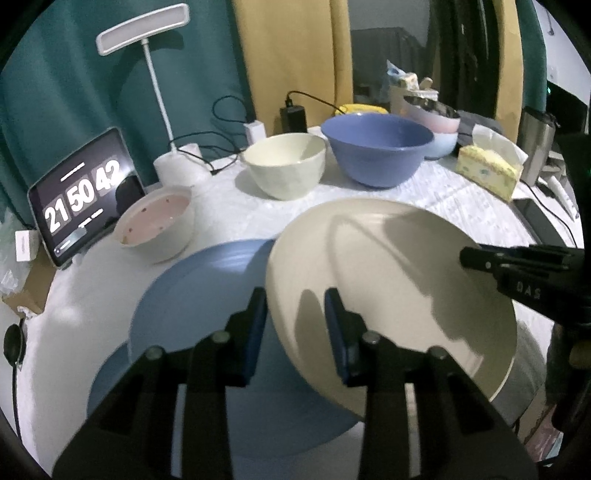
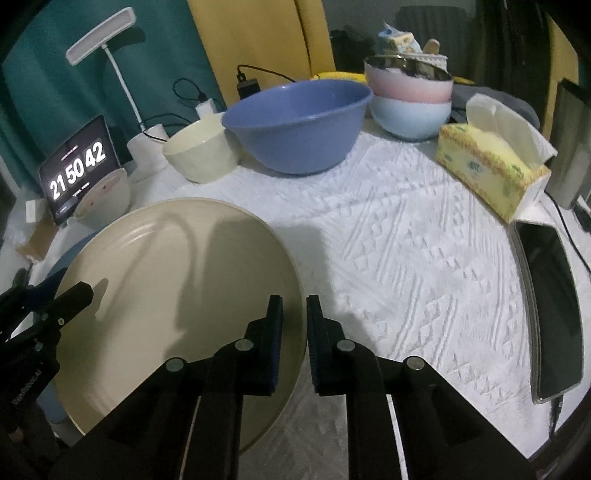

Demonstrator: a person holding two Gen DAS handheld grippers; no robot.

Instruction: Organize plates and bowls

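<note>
Both grippers, left (image 1: 295,332) and right (image 2: 294,339), pinch the cream plate (image 2: 177,295) on the white textured tablecloth (image 2: 406,258); teal curtain (image 1: 74,92) behind.

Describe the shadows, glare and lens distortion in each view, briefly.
Left wrist view: dark gripper shadows fall across the cream plate, the white cloth near the lamp is washed out, and the fisheye lens leaves black corners. Right wrist view: similar shadows on the cream plate, the clock screen glows brightly, and the phone bends near the rim.
</note>
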